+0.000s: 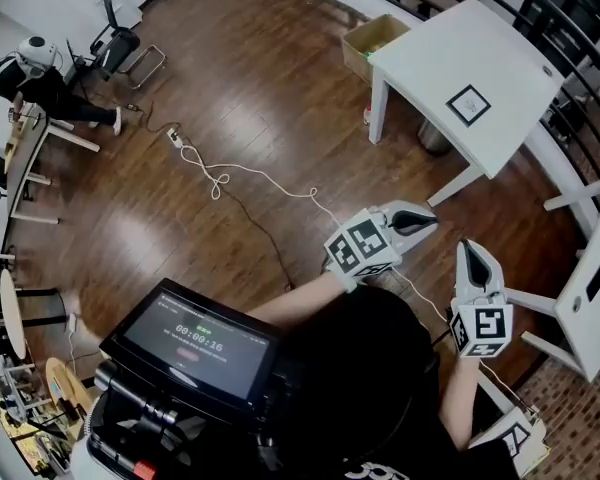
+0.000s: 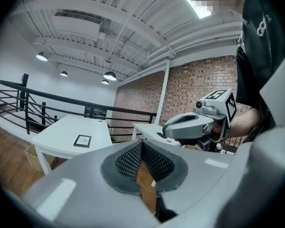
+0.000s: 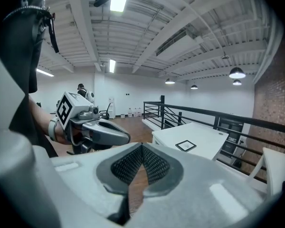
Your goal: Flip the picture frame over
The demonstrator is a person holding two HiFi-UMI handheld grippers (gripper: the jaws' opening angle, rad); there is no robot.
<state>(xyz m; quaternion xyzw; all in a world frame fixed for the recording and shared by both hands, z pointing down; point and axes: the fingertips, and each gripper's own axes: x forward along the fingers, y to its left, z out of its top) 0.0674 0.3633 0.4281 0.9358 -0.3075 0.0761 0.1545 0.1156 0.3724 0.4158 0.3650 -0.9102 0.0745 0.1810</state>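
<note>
While left hand-held gripper (image 1: 428, 219) and right hand-held gripper (image 1: 472, 251) are closed, empty, picture frame (image 1: 468, 105) on white table (image 1: 450, 48), wooden floor (image 1: 250, 98).

Background clutter.
Cardboard box (image 1: 372, 40) upper centre beside white table (image 1: 450, 53); power strip (image 1: 175, 138) left of centre; timer screen (image 1: 195, 343) lower left.
</note>
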